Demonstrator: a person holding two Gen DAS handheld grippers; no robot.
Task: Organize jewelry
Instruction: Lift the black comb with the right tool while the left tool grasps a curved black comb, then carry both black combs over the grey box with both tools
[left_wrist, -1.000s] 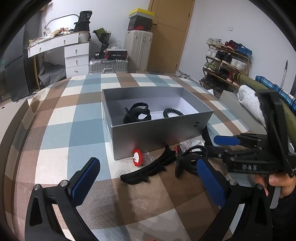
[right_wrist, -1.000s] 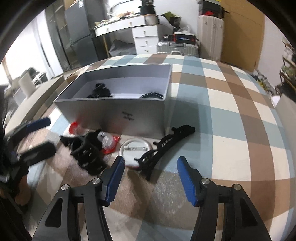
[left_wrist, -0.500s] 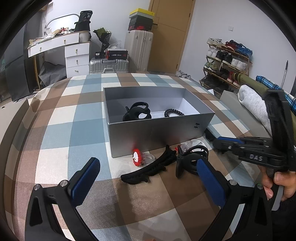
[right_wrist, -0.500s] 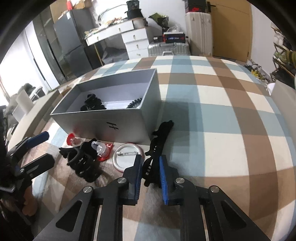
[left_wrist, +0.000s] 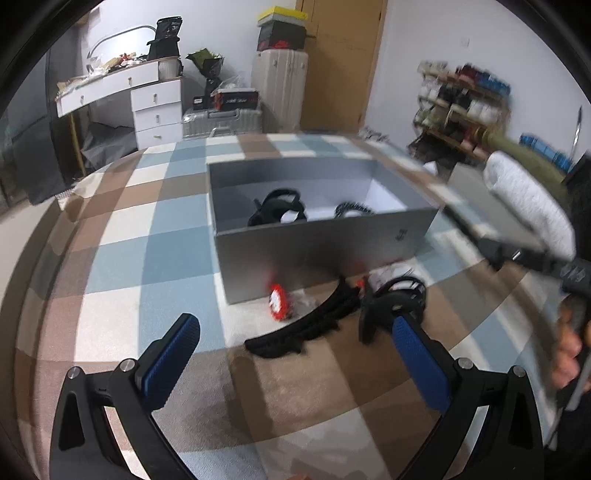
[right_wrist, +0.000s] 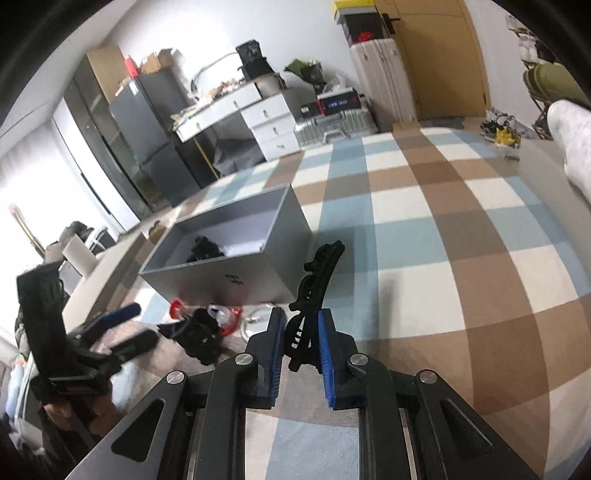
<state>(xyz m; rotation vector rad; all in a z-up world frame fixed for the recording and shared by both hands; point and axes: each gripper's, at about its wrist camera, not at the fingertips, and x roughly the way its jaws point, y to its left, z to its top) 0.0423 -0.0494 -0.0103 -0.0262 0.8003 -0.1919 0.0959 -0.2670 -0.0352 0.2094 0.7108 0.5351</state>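
My right gripper (right_wrist: 301, 341) has its jaws clenched on the long black toothed hair clip (right_wrist: 314, 291), whose long axis points toward the open grey box (right_wrist: 236, 273) at frame centre-left; the left gripper (left_wrist: 291, 354) hangs released.

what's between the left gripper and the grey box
In the left wrist view, a long black hair clip, a red-and-clear piece and a black claw clip lie on the checked cloth between the open left gripper and the box.

We see a long black toothed hair clip (right_wrist: 314, 295) lifted off the checked cloth, pinched at its near end. Our open grey box (left_wrist: 325, 251) holds a black claw clip (left_wrist: 279, 212) and coiled band (left_wrist: 352, 209).
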